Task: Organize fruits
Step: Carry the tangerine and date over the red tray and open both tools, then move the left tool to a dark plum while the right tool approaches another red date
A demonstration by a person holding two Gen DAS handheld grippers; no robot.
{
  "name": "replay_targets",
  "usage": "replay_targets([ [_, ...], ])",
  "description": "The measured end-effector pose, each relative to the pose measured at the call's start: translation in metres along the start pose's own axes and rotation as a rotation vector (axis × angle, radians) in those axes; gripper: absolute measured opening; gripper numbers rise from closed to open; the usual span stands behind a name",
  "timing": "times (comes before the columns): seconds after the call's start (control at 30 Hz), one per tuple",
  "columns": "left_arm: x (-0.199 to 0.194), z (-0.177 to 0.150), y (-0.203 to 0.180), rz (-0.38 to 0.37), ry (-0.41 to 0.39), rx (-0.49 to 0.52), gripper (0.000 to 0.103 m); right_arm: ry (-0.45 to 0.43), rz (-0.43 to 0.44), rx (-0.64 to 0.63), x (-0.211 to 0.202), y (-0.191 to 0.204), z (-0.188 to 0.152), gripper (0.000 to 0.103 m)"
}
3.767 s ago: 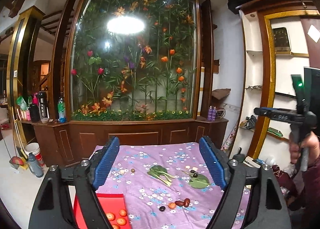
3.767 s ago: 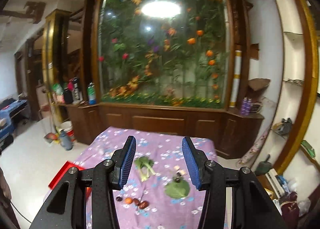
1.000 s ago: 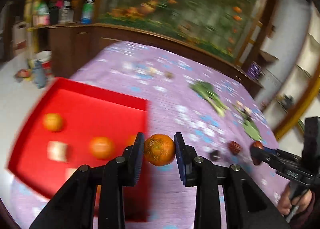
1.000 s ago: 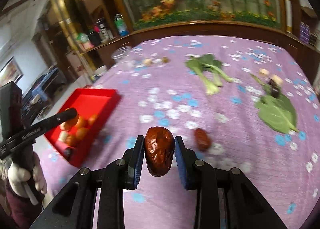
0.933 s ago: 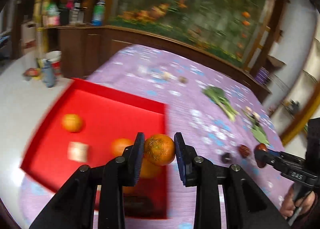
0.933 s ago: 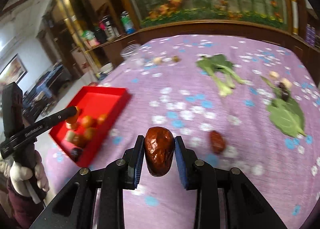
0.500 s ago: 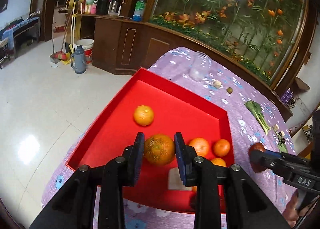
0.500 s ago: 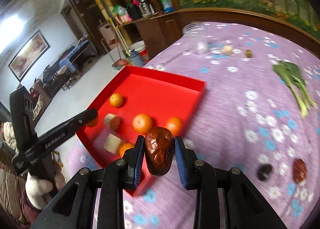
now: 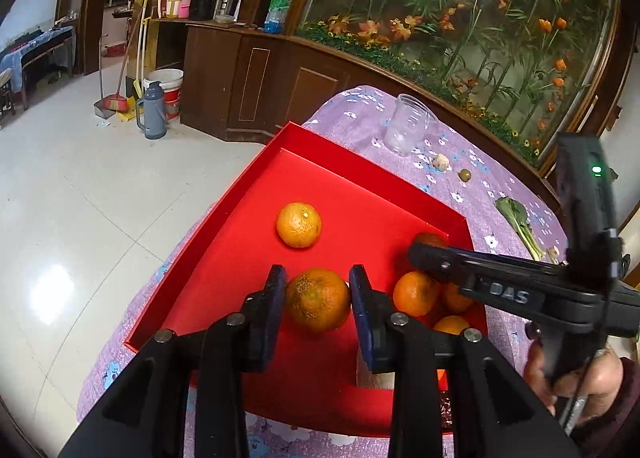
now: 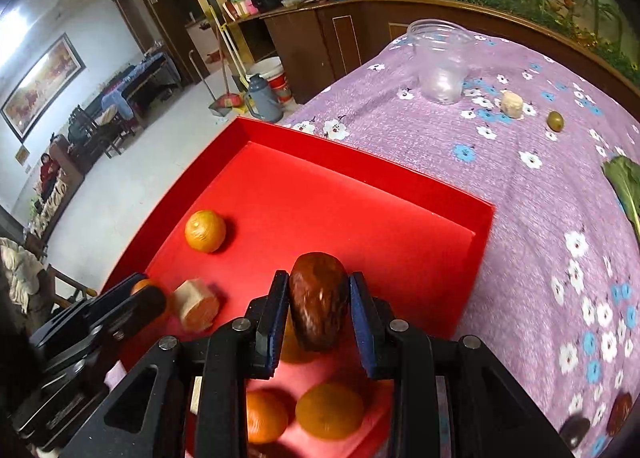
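My left gripper (image 9: pixel 318 300) is shut on an orange (image 9: pixel 319 299) and holds it over the red tray (image 9: pixel 240 186). My right gripper (image 10: pixel 319 314) is shut on a brown date (image 10: pixel 319 308) and holds it over the same tray (image 10: pixel 400 174). It also shows from the side in the left wrist view (image 9: pixel 424 250). Loose oranges lie in the tray (image 9: pixel 299 224) (image 9: pixel 416 293) (image 10: pixel 205 231), with a cut pale piece (image 10: pixel 197 304). The left gripper's tip shows at the tray's near left in the right wrist view (image 10: pixel 140 298).
The tray sits at the edge of a purple flowered tablecloth (image 10: pixel 520 186). A clear plastic cup (image 10: pixel 442 62), a pale lump (image 10: pixel 512 104), a green olive (image 10: pixel 555 121), a leafy green (image 9: pixel 518 220) and dark dates (image 10: pixel 620 412) lie on it. The floor drops off left.
Both grippers have moved closer over the red tray, still gripping the orange and the date. The right gripper now sits over the tray's near right part.
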State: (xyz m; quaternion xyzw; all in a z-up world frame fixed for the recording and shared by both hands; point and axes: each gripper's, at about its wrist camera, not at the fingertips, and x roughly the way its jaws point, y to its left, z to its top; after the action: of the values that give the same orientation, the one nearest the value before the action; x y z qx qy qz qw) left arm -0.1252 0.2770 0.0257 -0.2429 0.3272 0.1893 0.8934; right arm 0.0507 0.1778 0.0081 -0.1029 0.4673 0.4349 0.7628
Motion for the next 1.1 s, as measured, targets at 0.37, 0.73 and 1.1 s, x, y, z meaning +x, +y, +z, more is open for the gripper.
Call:
replay_targets([
  [0.37,-0.017,0.006,0.0,-0.015,-0.032,-0.051,0.053,-0.035,-0.007,0.012,-0.002,-0.002,0.006,0.048],
  [0.73,-0.044,0.003,-0.03,-0.043,-0.065,-0.014,0.055,-0.166,-0.006,0.109,-0.093,-0.048,-0.04,0.05],
  [1.1,-0.039,-0.017,-0.108,-0.116,-0.014,0.128,0.06,-0.236,-0.182,0.359,-0.178,-0.169,-0.149,0.052],
])
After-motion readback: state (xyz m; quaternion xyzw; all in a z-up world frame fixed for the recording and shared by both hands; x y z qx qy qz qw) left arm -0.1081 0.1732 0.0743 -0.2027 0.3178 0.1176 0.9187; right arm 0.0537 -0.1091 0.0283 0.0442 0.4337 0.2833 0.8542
